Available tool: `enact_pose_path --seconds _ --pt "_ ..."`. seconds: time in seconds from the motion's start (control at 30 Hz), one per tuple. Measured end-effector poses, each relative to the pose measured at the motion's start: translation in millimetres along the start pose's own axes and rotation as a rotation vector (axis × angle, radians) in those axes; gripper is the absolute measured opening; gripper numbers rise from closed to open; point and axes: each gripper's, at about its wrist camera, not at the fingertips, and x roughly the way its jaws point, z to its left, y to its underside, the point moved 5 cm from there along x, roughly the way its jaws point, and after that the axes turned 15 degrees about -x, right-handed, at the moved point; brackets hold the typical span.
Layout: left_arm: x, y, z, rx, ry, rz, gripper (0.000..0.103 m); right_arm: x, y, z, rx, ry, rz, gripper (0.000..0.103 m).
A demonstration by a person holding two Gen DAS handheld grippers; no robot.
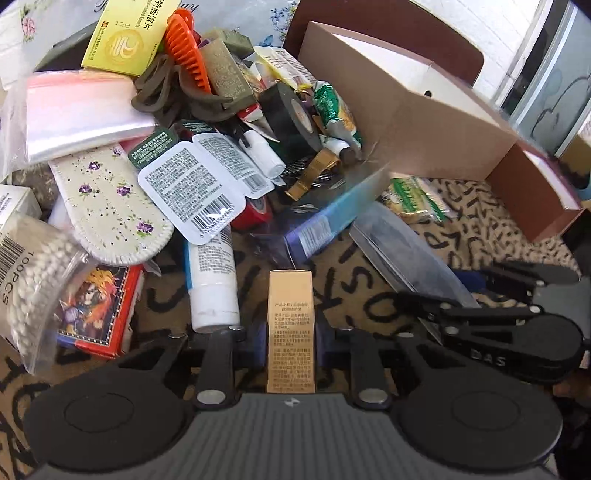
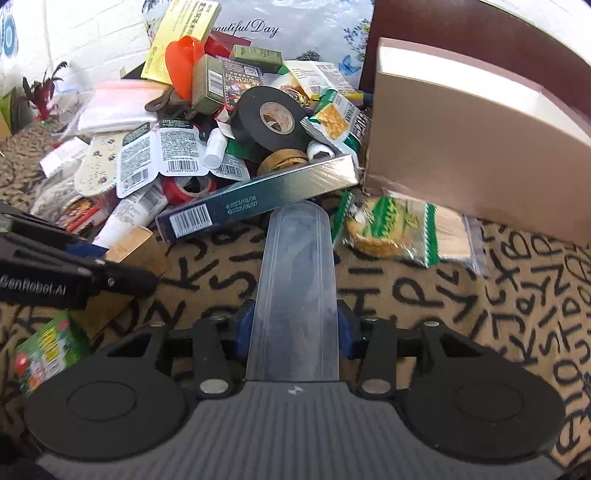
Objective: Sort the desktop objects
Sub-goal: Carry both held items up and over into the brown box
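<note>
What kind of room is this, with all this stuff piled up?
Probably a home room: a messy heap of household bits like black tape and cotton swabs on a letter-patterned cloth, beside a white brick wall.

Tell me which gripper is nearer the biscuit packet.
Right. The right gripper, holding a clear case, sits just beside the biscuit packet. The left gripper, holding a tan box, is farther off.

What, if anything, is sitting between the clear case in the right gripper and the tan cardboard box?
Only the green cracker packet lies on the cloth between the clear case, held in the right gripper, and the tan cardboard box.
</note>
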Motion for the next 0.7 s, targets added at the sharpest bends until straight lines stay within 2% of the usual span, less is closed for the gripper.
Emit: enact_pose_path --seconds 0.07,0.2,0.4,0.57,0.7 --pt "-10 0 -5 0.01 0.029 -0.01 0.024 -13 4 -3 0.033 -0.012 -0.022 0.043" --pt "-39 -12 -24 0.028 0.148 -0.03 0.024 -43 2 -12 0.066 -0.024 -0.085 0.043" --pt "-57 -61 -65 0.073 0.254 -0.11 0.024 -83 -34 -44 0.092 -0.023 -0.251 0.043" --pt "-57 -122 -106 0.066 0.303 -0.224 0.024 -101 -87 -85 0.06 0.114 -0.362 0.044" --pt "-42 -165 -137 0.036 0.31 -0.249 0.024 -86 -127 -131 0.074 0.206 -0.34 0.044"
